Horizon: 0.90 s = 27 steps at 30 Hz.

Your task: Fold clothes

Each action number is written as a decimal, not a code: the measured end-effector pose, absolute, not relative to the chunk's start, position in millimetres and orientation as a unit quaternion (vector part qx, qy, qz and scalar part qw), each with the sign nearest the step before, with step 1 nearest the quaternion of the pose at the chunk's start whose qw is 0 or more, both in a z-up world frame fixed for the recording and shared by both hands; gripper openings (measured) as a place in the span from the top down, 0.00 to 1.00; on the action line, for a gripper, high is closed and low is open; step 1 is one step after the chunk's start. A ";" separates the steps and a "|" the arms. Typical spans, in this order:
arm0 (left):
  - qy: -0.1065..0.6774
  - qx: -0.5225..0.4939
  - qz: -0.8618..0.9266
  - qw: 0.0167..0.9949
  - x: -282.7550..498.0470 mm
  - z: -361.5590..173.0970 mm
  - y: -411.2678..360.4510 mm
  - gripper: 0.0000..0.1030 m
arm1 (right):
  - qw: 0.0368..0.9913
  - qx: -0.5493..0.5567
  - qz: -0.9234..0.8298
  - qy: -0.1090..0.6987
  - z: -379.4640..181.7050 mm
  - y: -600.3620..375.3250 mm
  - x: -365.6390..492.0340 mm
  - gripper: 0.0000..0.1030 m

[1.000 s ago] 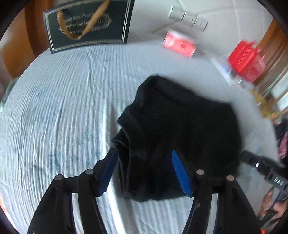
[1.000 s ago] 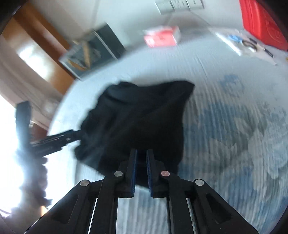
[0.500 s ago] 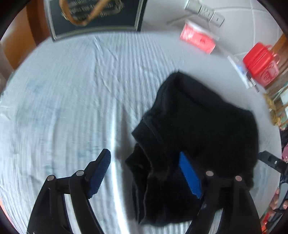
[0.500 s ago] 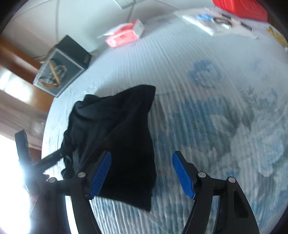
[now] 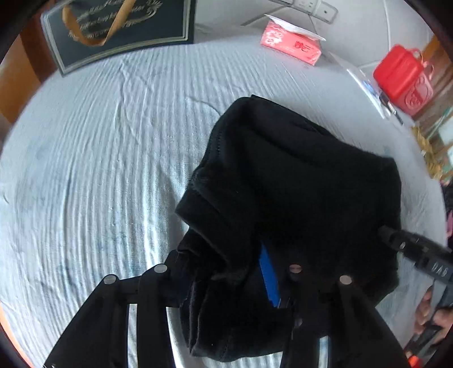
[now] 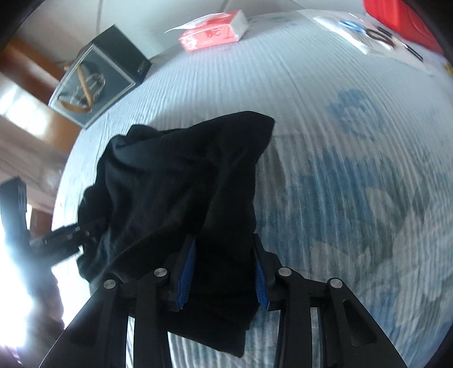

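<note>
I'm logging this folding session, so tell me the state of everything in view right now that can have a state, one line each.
black garment: bunched in loose folds on the bedsheet, not yet neatly folded.
left gripper: open, fingers straddling the garment's near edge.
right gripper: open, fabric between its blue pads.
bedsheet: spread out, lightly wrinkled.
tissue pack: a tissue sticking out of its top.
red container: lid on.

one black garment (image 5: 297, 184), one tissue pack (image 5: 291, 46), one gift bag (image 5: 119, 25)
</note>
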<state>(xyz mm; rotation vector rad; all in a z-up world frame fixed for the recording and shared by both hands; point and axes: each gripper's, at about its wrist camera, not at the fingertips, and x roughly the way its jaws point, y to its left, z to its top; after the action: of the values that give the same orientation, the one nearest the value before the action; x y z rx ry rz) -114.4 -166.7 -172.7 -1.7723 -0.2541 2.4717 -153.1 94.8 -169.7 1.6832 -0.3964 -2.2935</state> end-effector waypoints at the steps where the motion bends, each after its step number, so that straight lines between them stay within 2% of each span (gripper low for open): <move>1: -0.086 -0.581 0.808 0.049 -115.7 -172.0 -167.9 0.60 | 0.135 0.583 -0.790 -0.133 -169.9 93.7 -154.3 0.65; 7: -0.088 -0.582 0.807 0.045 -118.5 -169.8 -171.4 0.59 | 0.134 0.593 -0.787 -0.102 -170.2 81.5 -159.8 0.65; 9: -0.099 -0.585 0.804 0.043 -120.8 -169.6 -169.7 0.72 | 0.126 0.595 -0.788 -0.092 -169.8 77.9 -158.9 0.65; 11: -0.104 -0.578 0.808 0.046 -121.3 -172.4 -166.5 0.74 | 0.119 0.591 -0.794 -0.076 -169.4 74.0 -157.3 0.66; 14: -0.117 -0.565 0.815 0.051 -120.9 -173.9 -169.5 0.75 | 0.112 0.574 -0.811 0.002 -168.5 53.4 -152.4 0.71; 16: -0.135 -0.563 0.814 0.051 -121.6 -174.0 -172.6 0.79 | 0.109 0.573 -0.812 0.015 -165.3 46.5 -150.9 0.86; 20: -0.157 -0.541 0.825 0.048 -103.3 -157.3 -155.8 0.81 | 0.119 0.559 -0.820 -0.035 -140.3 65.8 -136.9 0.89; 27: -0.147 -0.505 0.848 0.060 -68.9 -109.5 -67.9 0.81 | 0.149 0.493 -0.857 -0.029 -69.4 131.7 -87.1 0.89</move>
<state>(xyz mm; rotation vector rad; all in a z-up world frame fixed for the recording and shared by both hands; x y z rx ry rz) -68.9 -67.9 -109.5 -1.5286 -0.4451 2.5675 -87.1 131.7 -69.4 1.4171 -0.0829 -2.4629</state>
